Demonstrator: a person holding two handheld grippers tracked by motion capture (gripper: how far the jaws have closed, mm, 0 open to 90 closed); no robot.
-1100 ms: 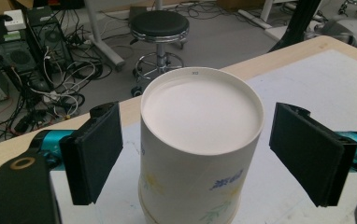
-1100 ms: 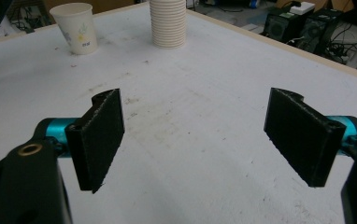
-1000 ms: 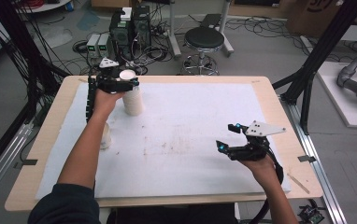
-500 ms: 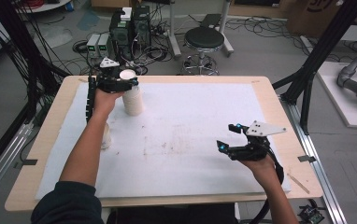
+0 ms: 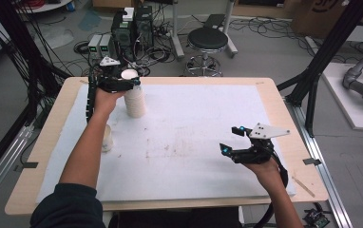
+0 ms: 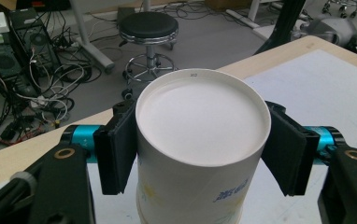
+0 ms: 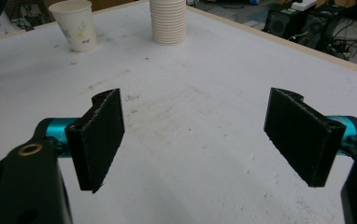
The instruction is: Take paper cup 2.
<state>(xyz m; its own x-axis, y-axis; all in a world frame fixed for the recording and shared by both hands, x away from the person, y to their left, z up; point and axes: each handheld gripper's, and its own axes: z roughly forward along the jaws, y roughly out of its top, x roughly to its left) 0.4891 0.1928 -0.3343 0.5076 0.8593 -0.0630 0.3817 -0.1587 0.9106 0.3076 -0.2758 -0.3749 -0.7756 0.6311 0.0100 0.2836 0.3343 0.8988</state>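
A tall stack of white paper cups (image 5: 135,100) stands upside down at the table's far left. My left gripper (image 5: 130,81) reaches it from the left. In the left gripper view, my left gripper (image 6: 200,140) has just been closing, and both pads now press the sides of the top cup (image 6: 200,121), which bears a blue print. A single upright printed cup (image 5: 107,137) stands nearer, half hidden by the left forearm. My right gripper (image 5: 231,139) hovers open over the right part of the mat. Nothing is between the wide jaws of my right gripper (image 7: 200,135). Beyond them are the stack (image 7: 168,21) and the single cup (image 7: 75,24).
A white mat (image 5: 194,123) with a few dark smudges covers the wooden table (image 5: 284,118). Behind the far edge are a black stool (image 5: 208,40), computer boxes (image 5: 132,28) and loose cables on the floor. Black frame posts (image 5: 312,90) rise at the right.
The left gripper's jaws have drawn in against the top cup of the stack. Neither hand has shifted, and the right gripper is unchanged.
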